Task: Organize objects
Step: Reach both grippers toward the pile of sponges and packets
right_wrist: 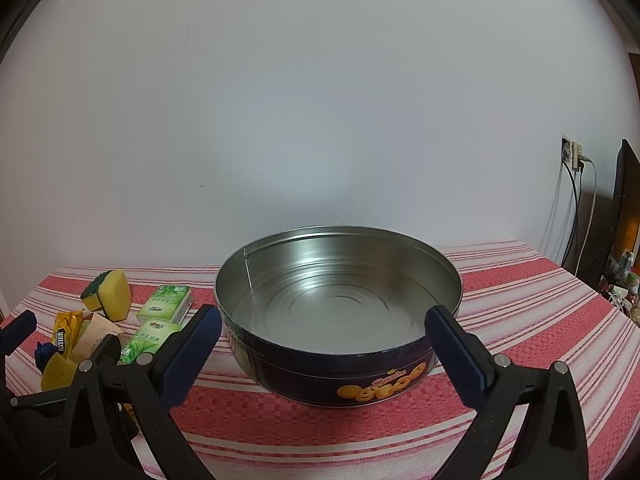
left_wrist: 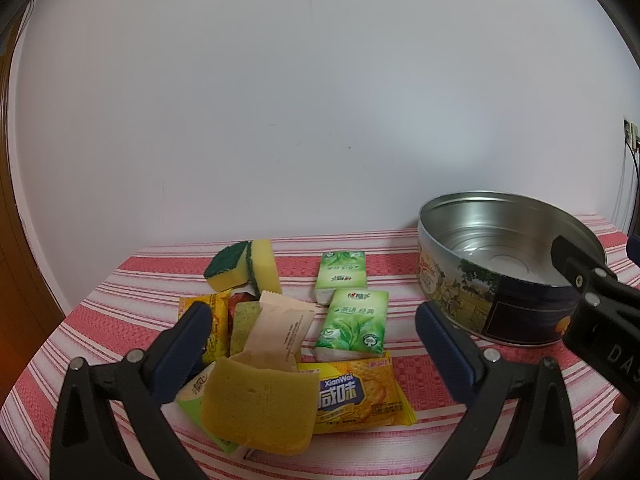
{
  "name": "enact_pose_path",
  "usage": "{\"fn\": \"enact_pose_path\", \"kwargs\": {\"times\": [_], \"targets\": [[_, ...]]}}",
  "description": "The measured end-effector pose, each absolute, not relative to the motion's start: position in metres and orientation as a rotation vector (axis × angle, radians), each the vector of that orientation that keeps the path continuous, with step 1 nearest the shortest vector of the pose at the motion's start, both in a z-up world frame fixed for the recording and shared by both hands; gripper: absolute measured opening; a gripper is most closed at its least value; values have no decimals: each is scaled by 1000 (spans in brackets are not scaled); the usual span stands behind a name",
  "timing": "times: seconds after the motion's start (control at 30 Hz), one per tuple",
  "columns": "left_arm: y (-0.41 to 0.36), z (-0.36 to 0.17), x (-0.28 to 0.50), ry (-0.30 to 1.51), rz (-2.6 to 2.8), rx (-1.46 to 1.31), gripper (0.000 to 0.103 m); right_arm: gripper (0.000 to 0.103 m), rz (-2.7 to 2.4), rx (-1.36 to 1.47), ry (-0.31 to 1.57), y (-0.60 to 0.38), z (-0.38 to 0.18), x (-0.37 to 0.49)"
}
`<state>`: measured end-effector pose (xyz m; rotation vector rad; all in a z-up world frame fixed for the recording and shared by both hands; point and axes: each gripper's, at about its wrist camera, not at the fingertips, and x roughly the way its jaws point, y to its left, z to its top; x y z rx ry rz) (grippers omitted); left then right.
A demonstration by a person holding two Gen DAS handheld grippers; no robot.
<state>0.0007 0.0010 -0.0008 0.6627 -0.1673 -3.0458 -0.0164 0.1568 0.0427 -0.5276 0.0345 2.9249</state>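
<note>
An empty round cookie tin [right_wrist: 340,356] stands on the striped cloth; it also shows in the left wrist view [left_wrist: 492,304] at the right. My right gripper [right_wrist: 322,334] is open, its fingers on either side of the tin's near wall. My left gripper [left_wrist: 314,330] is open above a pile: a flat yellow sponge [left_wrist: 258,406], a yellow cracker packet [left_wrist: 360,396], a beige sachet [left_wrist: 280,332], two green tissue packs [left_wrist: 354,324] [left_wrist: 340,276], and a green-and-yellow scouring sponge [left_wrist: 244,266].
The pile also shows at the left of the right wrist view, with the scouring sponge [right_wrist: 110,290] and tissue packs [right_wrist: 164,300]. The red-and-white striped tablecloth [right_wrist: 540,300] ends at a white wall. Wall sockets with cables [right_wrist: 574,156] are at the far right.
</note>
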Motion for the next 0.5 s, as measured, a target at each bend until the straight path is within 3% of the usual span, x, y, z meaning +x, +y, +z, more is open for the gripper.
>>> {"fn": "enact_pose_path", "kwargs": {"times": [0.5], "targets": [[0, -1, 2, -142, -3035, 681, 103, 103, 2937, -529, 43, 162, 43, -16]]}}
